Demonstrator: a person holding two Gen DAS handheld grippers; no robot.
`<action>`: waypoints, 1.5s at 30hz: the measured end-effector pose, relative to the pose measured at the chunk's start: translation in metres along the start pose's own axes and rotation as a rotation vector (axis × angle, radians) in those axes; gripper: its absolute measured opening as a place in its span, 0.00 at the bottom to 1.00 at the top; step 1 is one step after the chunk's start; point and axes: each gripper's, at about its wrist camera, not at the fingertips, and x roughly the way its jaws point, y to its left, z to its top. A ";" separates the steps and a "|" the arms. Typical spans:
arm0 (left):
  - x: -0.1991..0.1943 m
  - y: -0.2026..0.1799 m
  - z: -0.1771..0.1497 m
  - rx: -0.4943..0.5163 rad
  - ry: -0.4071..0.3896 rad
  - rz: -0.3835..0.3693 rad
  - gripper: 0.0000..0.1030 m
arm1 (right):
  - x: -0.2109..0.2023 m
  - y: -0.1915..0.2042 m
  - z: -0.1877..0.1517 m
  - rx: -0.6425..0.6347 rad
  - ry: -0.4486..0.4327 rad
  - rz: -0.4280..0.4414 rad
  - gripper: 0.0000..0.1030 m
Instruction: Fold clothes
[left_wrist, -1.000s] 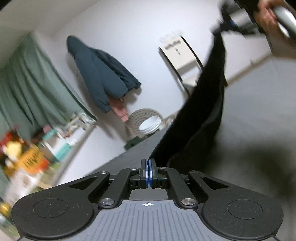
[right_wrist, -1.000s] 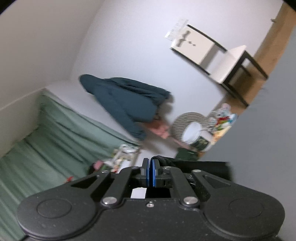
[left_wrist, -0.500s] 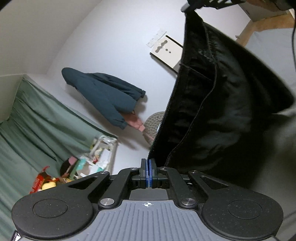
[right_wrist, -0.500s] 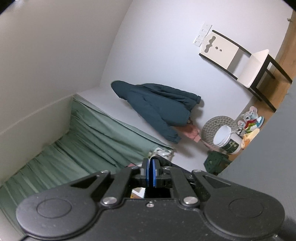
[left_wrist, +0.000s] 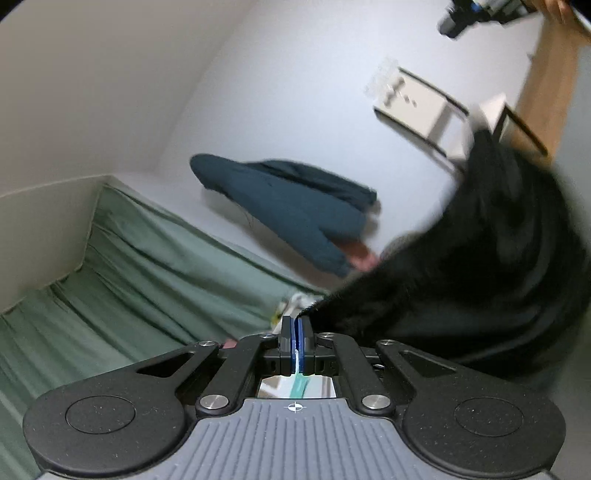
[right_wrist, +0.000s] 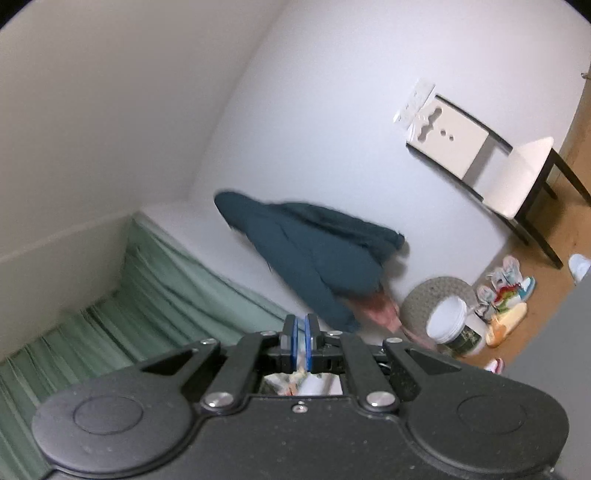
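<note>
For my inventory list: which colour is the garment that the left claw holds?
Black, plain as far as the blur allows; the garment shows best in the left wrist view, pinched by the left claw.

The left gripper (left_wrist: 297, 328) sits low in the frame's centre, its blue pads pressed together on an edge of a black garment (left_wrist: 461, 273). The garment billows, blurred, across the right side. At upper right is the right gripper (left_wrist: 452, 22). A teal jacket (left_wrist: 291, 206) hangs mid-frame; a green curtain (left_wrist: 129, 280) fills the lower left.
</note>
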 end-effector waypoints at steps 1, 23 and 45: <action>-0.006 -0.007 -0.004 -0.008 -0.002 -0.028 0.01 | -0.005 -0.008 -0.003 0.007 0.015 -0.011 0.06; -0.016 -0.233 -0.188 -0.260 0.411 -0.351 0.03 | 0.041 -0.090 -0.333 -1.357 0.919 0.126 0.34; -0.019 -0.280 -0.198 -0.146 0.348 -0.497 0.06 | 0.099 -0.124 -0.366 -1.312 0.880 0.097 0.02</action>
